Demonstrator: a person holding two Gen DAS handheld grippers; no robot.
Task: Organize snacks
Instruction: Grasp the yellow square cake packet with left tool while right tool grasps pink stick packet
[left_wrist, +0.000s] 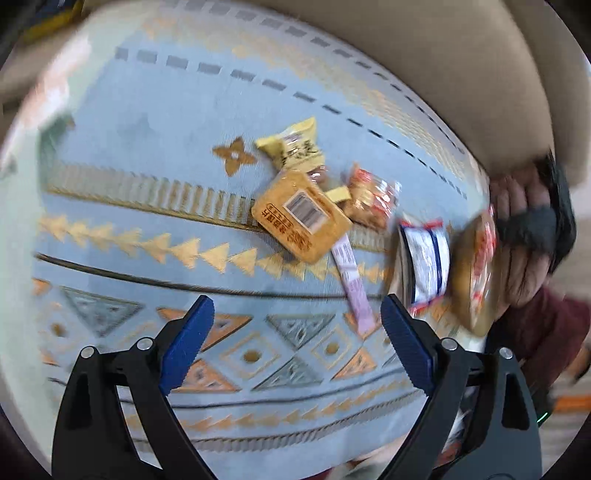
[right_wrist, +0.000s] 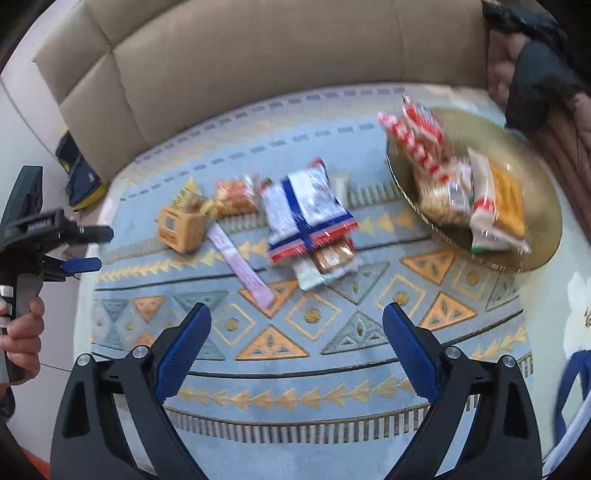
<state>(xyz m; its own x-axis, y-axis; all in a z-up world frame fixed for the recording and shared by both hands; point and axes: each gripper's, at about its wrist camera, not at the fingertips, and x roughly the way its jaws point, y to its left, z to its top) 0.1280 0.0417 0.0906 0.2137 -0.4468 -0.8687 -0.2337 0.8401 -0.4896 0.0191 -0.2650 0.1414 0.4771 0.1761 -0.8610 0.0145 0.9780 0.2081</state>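
Both grippers empty, fingers spread wide: left gripper (left_wrist: 297, 321) and right gripper (right_wrist: 297, 328) hover above the patterned rug (right_wrist: 332, 391), neither touching a snack. Loose snacks lie in a cluster mid-rug: orange pack (right_wrist: 181, 229), pink stick (right_wrist: 242, 266), blue-white bag (right_wrist: 308, 208) lying over a brown bar (right_wrist: 332, 256), and a red-clear bag (right_wrist: 234, 197) beside a yellow pack (left_wrist: 295, 146). Gold tray (right_wrist: 546, 236) to the right already holds several packs. Judgement: all are light film wrappers, soft and slippery, contents likely brittle, so modest squeeze only. Blue-white bag looks puffy; best pinched at a crimped end seam, not across the belly. Pink stick is thin and flat on the pile; take it across its narrow width near the middle. Orange pack seems stiffer; grip one edge. Frames motion-blurred, labels unreadable.
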